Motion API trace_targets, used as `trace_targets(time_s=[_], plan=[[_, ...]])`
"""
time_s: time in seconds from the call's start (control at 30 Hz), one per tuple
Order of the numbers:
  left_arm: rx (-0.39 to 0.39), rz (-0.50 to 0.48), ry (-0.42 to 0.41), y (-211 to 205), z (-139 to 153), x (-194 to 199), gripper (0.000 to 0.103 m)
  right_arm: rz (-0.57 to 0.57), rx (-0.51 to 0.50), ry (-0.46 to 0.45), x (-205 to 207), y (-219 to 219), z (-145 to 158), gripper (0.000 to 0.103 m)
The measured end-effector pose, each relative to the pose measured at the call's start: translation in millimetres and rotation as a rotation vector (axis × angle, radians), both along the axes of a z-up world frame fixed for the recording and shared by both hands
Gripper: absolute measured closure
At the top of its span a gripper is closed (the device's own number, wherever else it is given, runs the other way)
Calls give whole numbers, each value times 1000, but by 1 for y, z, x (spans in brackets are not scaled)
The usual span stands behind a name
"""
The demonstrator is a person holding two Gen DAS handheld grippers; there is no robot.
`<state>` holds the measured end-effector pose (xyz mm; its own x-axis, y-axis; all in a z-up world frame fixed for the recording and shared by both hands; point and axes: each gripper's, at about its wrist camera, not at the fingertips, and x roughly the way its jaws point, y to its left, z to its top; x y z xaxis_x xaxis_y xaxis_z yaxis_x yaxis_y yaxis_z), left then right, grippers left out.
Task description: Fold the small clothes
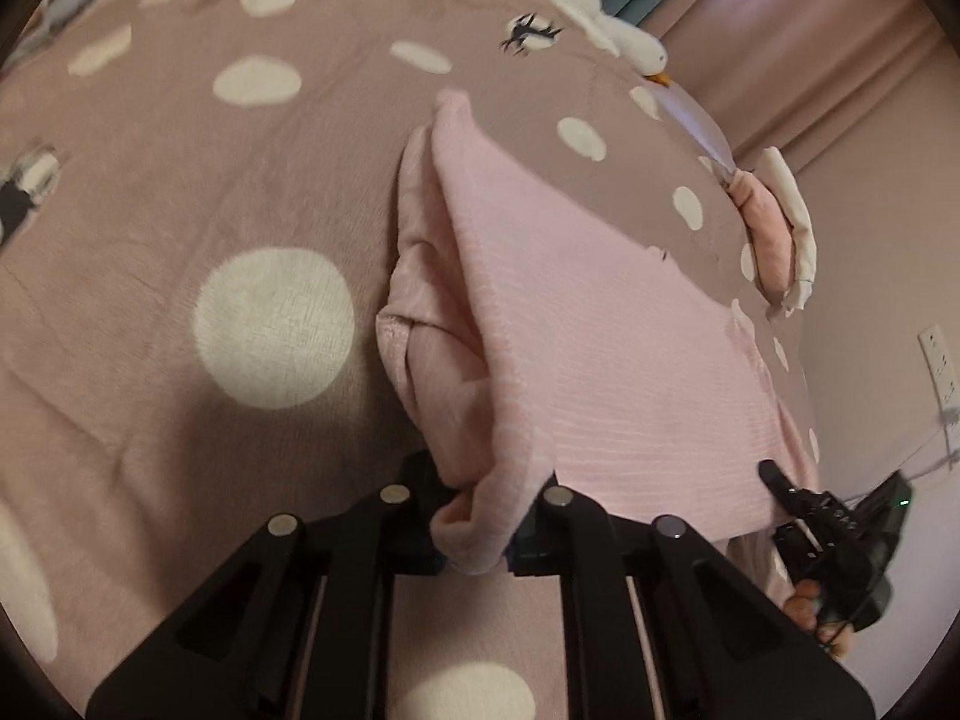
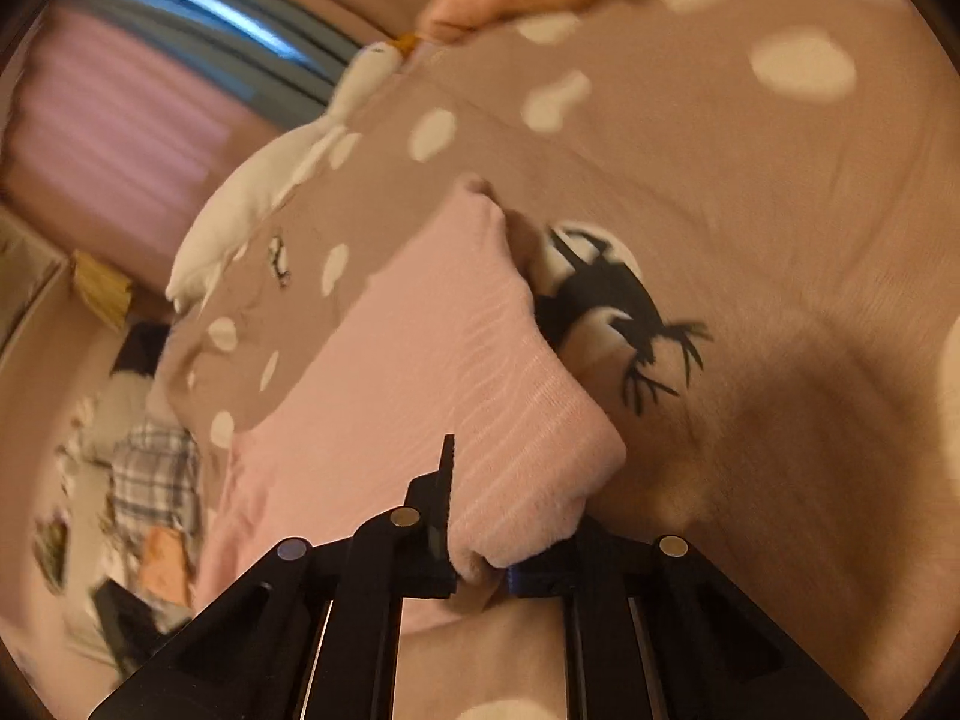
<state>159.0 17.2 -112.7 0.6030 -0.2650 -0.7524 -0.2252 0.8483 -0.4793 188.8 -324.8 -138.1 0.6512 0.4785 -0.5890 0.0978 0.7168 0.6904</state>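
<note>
Both grippers, left [image 1: 474, 531] and right [image 2: 483, 567], are clamped on the near corners of the pink garment [image 1: 576, 324] on the bedspread [image 1: 180, 210], starting a fold; next, probably carry that edge far together.

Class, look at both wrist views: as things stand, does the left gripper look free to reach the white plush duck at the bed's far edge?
Probably not. The left gripper is shut on the pink garment, and the white plush duck lies well beyond that cloth; it would have to let go first.

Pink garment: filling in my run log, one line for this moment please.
left gripper: shut on pink garment | right gripper: shut on pink garment | surface: spotted bedspread
</note>
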Motion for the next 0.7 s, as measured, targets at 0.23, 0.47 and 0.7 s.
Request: trace_targets(time_s=[0.23,0.47,0.7], plan=[[34,-38,22,-17,21,-63,91,28,-131,-54,-47,4,47,91],[55,-66,21,-37,25,-127,91,27,-202,-67,-99,0,60,91],[122,-70,69,-47,-4,-146,85,31,-283,-117,-125,8,66,91]])
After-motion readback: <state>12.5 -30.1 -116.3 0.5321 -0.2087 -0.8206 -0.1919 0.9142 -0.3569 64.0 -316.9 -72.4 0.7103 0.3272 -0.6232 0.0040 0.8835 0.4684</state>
